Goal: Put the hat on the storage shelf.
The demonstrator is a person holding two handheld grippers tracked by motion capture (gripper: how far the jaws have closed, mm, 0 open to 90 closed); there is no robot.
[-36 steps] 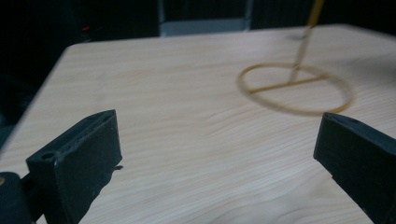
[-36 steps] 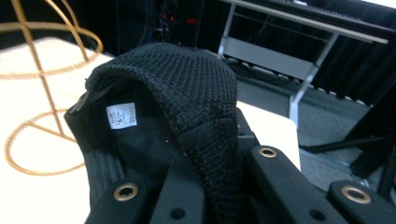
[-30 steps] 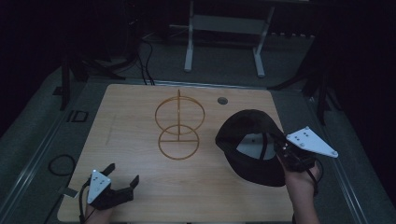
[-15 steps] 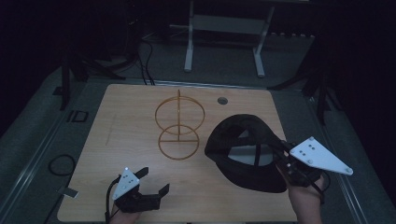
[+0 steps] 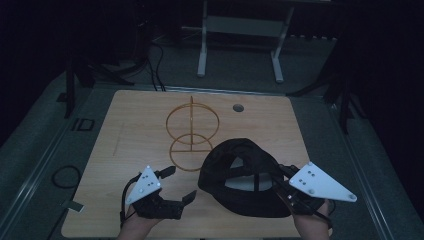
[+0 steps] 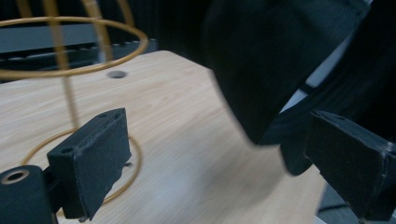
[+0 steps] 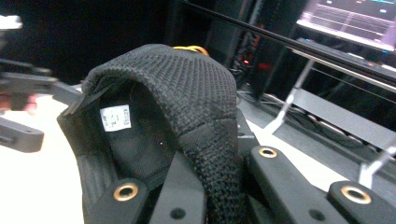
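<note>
The room is dim; its far part is nearly black. A light wooden table with rounded corners stands on grey carpet floor. A round cable hole sits near the table's far edge. Beyond the table stands a pale metal frame stand on two legs. Dark cables trail over the floor at the far left, and a cable loop lies left of the table. The right gripper view shows a lit monitor at upper right, above a dark rail.
</note>
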